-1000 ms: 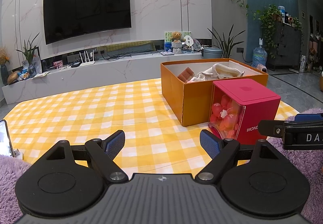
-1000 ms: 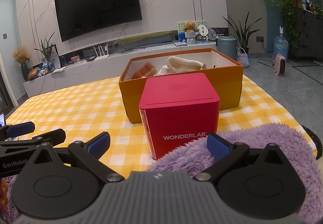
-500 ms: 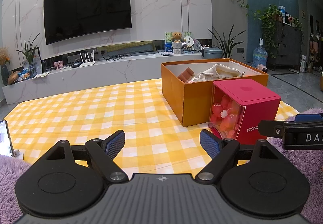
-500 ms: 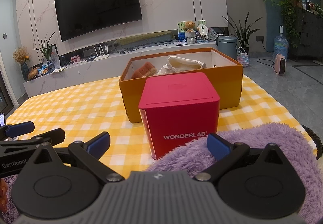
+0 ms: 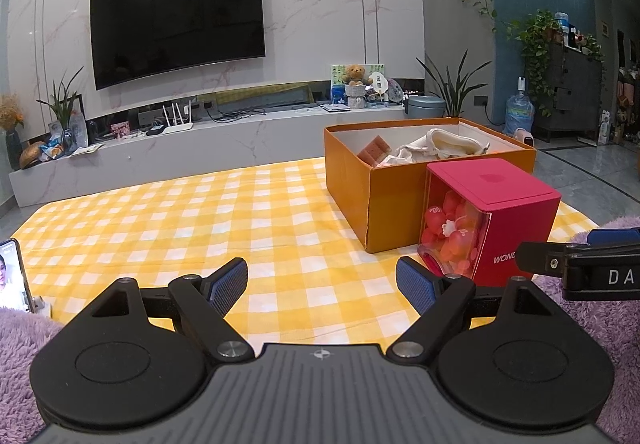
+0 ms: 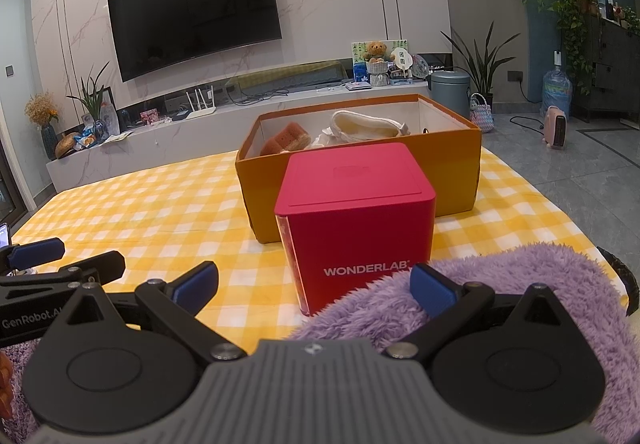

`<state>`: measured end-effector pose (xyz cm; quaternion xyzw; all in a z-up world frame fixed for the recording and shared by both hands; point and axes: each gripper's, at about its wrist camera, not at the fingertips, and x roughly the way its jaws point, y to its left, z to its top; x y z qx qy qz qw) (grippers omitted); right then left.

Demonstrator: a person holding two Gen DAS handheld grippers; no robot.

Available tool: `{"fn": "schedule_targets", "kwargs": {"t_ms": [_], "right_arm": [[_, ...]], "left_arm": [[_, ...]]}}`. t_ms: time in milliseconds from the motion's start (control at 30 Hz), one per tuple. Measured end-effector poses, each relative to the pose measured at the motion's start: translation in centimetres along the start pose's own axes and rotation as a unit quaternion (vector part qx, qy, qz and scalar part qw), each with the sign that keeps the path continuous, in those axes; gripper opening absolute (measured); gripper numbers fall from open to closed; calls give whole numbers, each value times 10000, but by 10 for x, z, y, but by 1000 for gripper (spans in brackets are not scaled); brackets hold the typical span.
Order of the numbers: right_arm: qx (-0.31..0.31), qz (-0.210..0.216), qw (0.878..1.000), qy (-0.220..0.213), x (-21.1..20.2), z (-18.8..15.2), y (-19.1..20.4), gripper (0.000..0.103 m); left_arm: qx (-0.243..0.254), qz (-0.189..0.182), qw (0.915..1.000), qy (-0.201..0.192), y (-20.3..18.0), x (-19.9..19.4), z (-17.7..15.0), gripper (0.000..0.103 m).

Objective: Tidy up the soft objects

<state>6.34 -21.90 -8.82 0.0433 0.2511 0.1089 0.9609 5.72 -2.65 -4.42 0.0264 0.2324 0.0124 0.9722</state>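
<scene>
The fluffy purple plush fabric (image 6: pixel 500 308) lies heaped at four o'clock under the right gripper (image 6: pixel 314 284), nearer than the left gripper (image 5: pixel 322 284); both sets of jaws gape open, holding nothing; the orange cardboard box (image 6: pixel 452 171) waits at twelve o'clock.

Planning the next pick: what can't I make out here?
- Orange box floor: both views, hidden by its walls.
- Purple fabric: both views, cut by the frame and the right tool.
- Phone: left view, cut by the left edge.
</scene>
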Motion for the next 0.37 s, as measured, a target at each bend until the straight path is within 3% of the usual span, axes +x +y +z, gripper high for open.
{"fn": "schedule_targets", "kwargs": {"t_ms": [367], "right_arm": [[1,-1,10000,2,0,0,0,100]], "left_arm": [[-23,-9,10000,-6,1,-1,1,98]]}}
